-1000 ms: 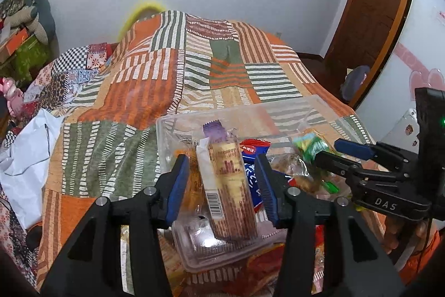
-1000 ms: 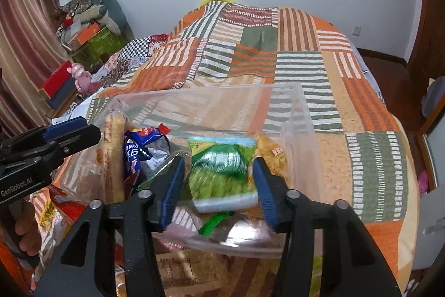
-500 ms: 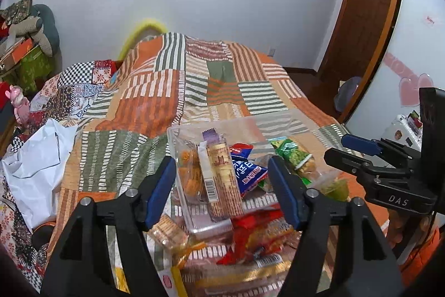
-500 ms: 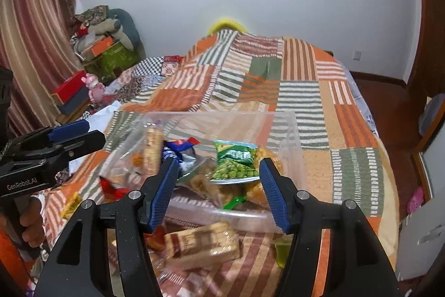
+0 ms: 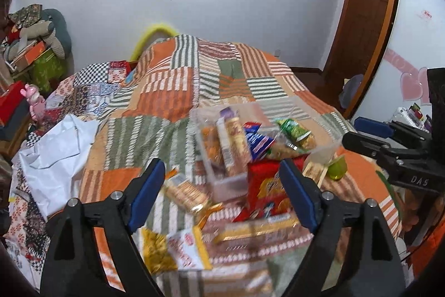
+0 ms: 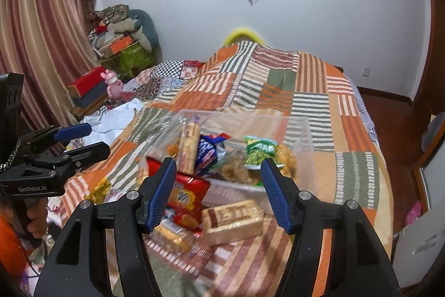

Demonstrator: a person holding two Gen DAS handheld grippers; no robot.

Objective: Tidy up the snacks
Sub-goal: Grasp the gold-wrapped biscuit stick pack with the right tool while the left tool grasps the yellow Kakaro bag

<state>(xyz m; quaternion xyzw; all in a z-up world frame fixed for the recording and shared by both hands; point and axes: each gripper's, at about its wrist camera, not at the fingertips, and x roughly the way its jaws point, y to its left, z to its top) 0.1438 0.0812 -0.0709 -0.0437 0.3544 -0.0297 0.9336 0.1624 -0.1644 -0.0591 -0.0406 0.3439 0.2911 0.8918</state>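
Between the blue pads of the left gripper (image 5: pixel 221 194) nothing is caught: its jaws are opening, released, hanging above the loose packets at the near edge of the bed. The right gripper (image 6: pixel 218 192) is likewise empty, its jaws opening more slowly, with only air between them.

Just beyond both lies the clear plastic storage bin (image 6: pixel 301 135), resting on the orange, green and white striped patchwork bedspread (image 6: pixel 311 102). It already holds a tall tan biscuit sleeve (image 6: pixel 189 146) standing upright, a blue foil packet (image 6: pixel 207 153) and a green pea packet (image 6: pixel 260 151). That suggests the bin is the collecting place, with both tools drawn clear of it.

Outside it, toward the near edge, wait a red crinkled snack bag (image 6: pixel 185 194), a tan wrapped wafer block (image 6: pixel 233 220) and a yellow and white packet (image 5: pixel 173 247) (some blurred beyond naming).

Room is tight near the bin's front wall, where packets crowd and touch. Open bedspread stretches beyond the bin toward the far edge, and to the bed's left side lies a crumpled white sheet (image 5: pixel 58 149).
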